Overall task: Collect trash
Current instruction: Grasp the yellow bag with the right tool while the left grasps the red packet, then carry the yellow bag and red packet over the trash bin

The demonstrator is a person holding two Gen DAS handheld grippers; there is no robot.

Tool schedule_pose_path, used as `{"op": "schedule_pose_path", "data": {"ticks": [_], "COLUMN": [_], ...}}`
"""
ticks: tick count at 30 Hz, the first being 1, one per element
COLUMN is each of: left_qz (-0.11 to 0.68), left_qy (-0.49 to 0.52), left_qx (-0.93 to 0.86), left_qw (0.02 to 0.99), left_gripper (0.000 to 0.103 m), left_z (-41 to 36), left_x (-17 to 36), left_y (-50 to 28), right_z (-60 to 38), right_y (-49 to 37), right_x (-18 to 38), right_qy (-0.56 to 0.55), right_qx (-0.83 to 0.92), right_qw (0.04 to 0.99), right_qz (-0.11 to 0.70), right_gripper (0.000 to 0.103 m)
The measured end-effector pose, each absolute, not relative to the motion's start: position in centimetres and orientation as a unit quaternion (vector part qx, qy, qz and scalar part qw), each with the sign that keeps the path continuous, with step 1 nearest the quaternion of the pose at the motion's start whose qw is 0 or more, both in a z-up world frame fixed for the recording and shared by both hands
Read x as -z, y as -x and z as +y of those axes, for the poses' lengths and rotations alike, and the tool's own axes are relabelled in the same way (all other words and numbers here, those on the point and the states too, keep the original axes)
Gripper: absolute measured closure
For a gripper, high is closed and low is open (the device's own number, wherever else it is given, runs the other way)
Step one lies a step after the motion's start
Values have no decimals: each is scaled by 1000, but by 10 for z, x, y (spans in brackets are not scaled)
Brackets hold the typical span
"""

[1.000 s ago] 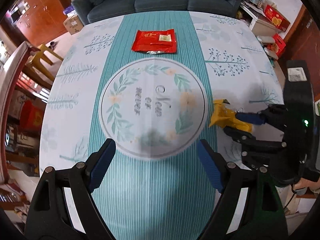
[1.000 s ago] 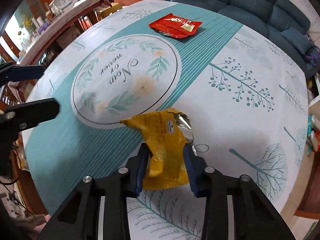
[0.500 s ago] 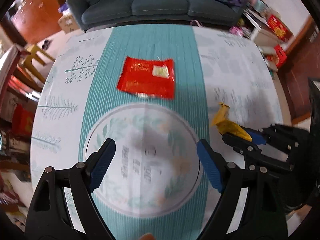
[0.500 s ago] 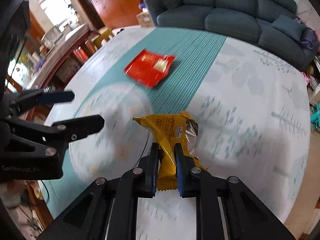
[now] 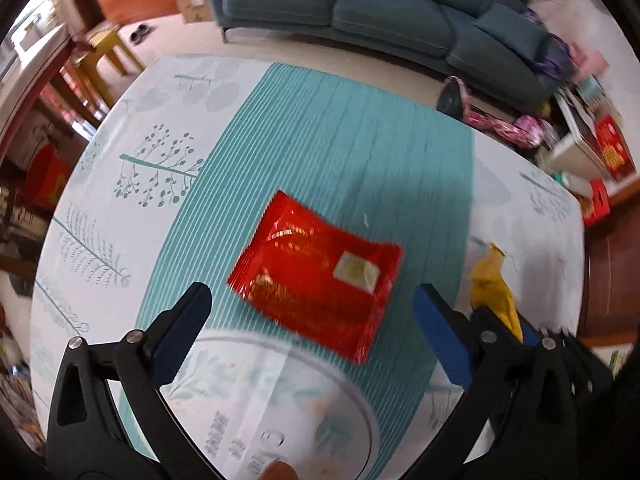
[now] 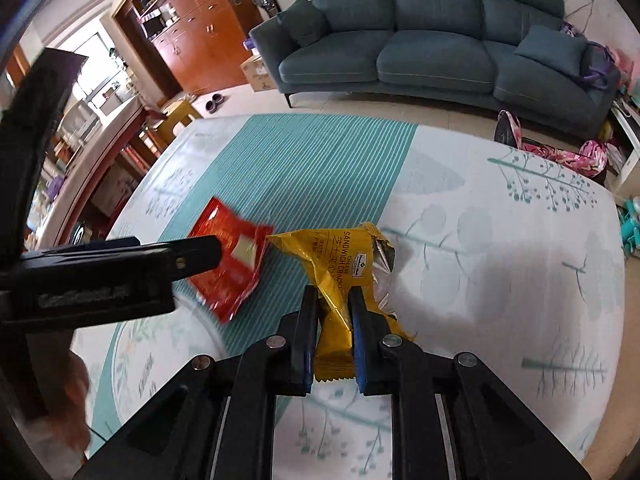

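Note:
A red snack wrapper (image 5: 316,276) lies flat on the teal stripe of the tablecloth; it also shows in the right wrist view (image 6: 230,256). My left gripper (image 5: 312,312) is open, its blue-padded fingers either side of the wrapper's near edge, just above it. My right gripper (image 6: 333,312) is shut on a yellow cracker wrapper (image 6: 340,264) and holds it above the table. That wrapper (image 5: 496,292) shows at the right of the left wrist view.
The round table (image 6: 500,216) carries a white and teal cloth with tree prints and a wreath circle (image 5: 280,400). A blue-grey sofa (image 6: 432,40) stands beyond the far edge. Wooden cabinets (image 6: 180,28) and clutter flank the room.
My left gripper has moved forward across the table from the wreath circle to the red wrapper. My right gripper closed tighter on the yellow wrapper, lifted it and moved forward alongside.

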State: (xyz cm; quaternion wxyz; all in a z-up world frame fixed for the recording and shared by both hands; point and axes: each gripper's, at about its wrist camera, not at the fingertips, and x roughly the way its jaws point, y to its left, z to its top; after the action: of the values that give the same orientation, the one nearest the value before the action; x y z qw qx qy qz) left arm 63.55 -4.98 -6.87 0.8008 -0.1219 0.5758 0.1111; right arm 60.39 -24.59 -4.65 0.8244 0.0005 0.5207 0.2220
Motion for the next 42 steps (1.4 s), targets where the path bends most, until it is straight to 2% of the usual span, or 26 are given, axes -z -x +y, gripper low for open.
{"op": "schedule_pose_path", "data": {"ticks": [8,21,24,25,26,27,28,29,35,42], "left_qz": [607,617,604,598,592,589,591,594,598,593], "left_qy": [143,149,134,127,119,117,118,124,140,135], "left_qx": [-155,-145,-139,-135,-127,-120,-105,-97,-83,-74], "left_qw": [766,759,773,780,787,790,791,789,785,790], "left_gripper": [3,3,16,31,54,68,87,97,101,101], "left_z": [-44,-49,-57,-60,-64,-66,-68,-70,-75,-79], "left_x": [104,125,121,118,114,112,110,110,106,91], "left_y": [-662,-666,-662,-661,-660,-661,-661,-661,-645,-594], "right_z": [-244,-249,-250,-250,-250,-250,-250,-250,-247,-244], "right_y": [-620,-610,-607,-607,-605,-604,-603,-601,-589,-563], "right_x": [60,65,66,67,68,69,69,70,68,55], "right_qy": [-11,-24,-23,-23,-23,-23,-23,-24,-21,-24], "right_qx": [-223,-216,-216,-216,-216,-215,-215,-215,-218,-220], "right_qw": [822,821,821,821,820,820,820,819,818,818], "right_qz": [525,528,528,529,529,530,530,531,532,531], "right_gripper": [88,88,88,88,88,88,88,88,88,88]}}
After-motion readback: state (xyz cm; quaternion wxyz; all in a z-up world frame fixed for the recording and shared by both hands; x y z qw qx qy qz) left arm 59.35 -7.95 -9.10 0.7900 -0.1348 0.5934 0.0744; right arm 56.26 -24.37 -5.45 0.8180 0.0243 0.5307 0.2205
